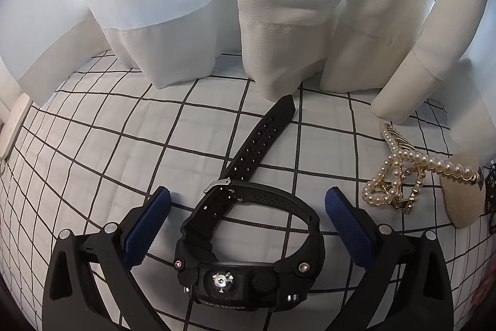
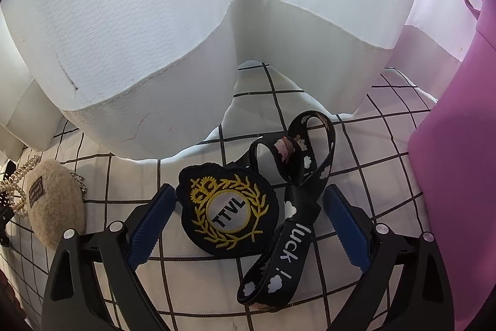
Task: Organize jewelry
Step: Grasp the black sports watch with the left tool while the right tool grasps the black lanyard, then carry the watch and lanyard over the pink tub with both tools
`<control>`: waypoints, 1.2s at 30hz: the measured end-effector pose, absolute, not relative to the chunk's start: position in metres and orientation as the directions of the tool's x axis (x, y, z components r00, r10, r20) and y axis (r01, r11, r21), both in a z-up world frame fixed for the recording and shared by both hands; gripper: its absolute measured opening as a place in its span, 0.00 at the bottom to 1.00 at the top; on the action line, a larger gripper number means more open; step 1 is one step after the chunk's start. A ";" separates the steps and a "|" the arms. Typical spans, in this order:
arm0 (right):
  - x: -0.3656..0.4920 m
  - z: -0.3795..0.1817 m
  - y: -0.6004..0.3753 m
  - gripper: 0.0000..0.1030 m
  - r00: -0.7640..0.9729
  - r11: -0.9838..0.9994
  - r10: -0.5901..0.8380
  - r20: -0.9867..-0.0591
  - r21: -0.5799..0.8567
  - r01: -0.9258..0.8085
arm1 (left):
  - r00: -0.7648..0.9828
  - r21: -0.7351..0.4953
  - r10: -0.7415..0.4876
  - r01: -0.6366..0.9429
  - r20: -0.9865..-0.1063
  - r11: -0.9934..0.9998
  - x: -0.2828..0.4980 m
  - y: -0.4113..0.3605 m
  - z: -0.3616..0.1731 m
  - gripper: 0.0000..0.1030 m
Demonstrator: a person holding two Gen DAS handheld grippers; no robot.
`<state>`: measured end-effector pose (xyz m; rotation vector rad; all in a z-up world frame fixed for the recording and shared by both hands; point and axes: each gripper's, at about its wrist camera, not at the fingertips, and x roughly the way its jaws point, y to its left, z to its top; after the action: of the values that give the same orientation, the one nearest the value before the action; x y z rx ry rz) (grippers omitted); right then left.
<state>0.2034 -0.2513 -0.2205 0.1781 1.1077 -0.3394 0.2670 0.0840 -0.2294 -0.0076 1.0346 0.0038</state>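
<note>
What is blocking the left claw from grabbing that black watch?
Nothing visible. The left gripper is open, and the black watch lies on the checked cloth right between its blue pads. The pearl hair clip sits off to the right, clear of it.

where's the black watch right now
In the left wrist view, the black watch lies on the checked cloth between the open left gripper fingers, left of the pearl hair clip.
</note>
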 end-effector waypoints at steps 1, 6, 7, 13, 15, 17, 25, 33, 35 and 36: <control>0.203 -0.220 -0.251 0.86 0.404 0.934 -0.181 -0.897 -0.028 0.356 | 0.509 -0.005 -0.002 -0.005 -0.861 1.000 0.266 0.084 -0.229 0.92; 0.188 -0.209 -0.245 0.59 0.421 0.936 -0.189 -0.887 -0.033 0.350 | 0.519 -0.007 -0.008 0.004 -0.854 1.000 0.255 0.086 -0.226 0.77; 0.187 -0.208 -0.243 0.53 0.423 0.938 -0.188 -0.886 -0.035 0.344 | 0.521 -0.008 -0.009 0.004 -0.853 1.000 0.254 0.087 -0.225 0.71; 0.183 -0.206 -0.237 0.47 0.425 0.939 -0.197 -0.883 -0.046 0.340 | 0.525 -0.026 -0.029 0.014 -0.850 1.000 0.247 0.090 -0.224 0.65; 0.181 -0.205 -0.236 0.47 0.427 0.940 -0.192 -0.884 -0.041 0.338 | 0.522 -0.033 -0.033 0.009 -0.852 0.999 0.244 0.095 -0.223 0.65; 0.185 -0.203 -0.235 0.34 0.434 0.945 -0.180 -0.883 -0.032 0.326 | 0.521 -0.041 -0.036 0.001 -0.853 0.999 0.240 0.100 -0.223 0.65; 0.175 -0.196 -0.230 0.24 0.453 0.955 -0.129 -0.882 0.013 0.298 | 0.512 -0.071 -0.059 -0.003 -0.857 0.997 0.214 0.113 -0.218 0.65; 0.149 -0.178 -0.222 0.21 0.488 0.954 -0.104 -0.867 0.053 0.297 | 0.541 -0.055 -0.052 0.011 -0.839 0.998 0.188 0.126 -0.199 0.65; 0.144 -0.173 -0.220 0.20 0.500 0.954 -0.098 -0.861 0.062 0.293 | 0.544 -0.061 -0.059 0.014 -0.837 0.998 0.182 0.127 -0.194 0.65; 0.141 -0.170 -0.219 0.21 0.505 0.954 -0.098 -0.857 0.063 0.293 | 0.545 -0.062 -0.061 0.016 -0.836 0.998 0.181 0.130 -0.191 0.65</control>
<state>0.1412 -0.2191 -0.1697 0.2105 1.0155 -0.2381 0.1809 0.1301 -0.1914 -0.0494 0.9929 -0.0455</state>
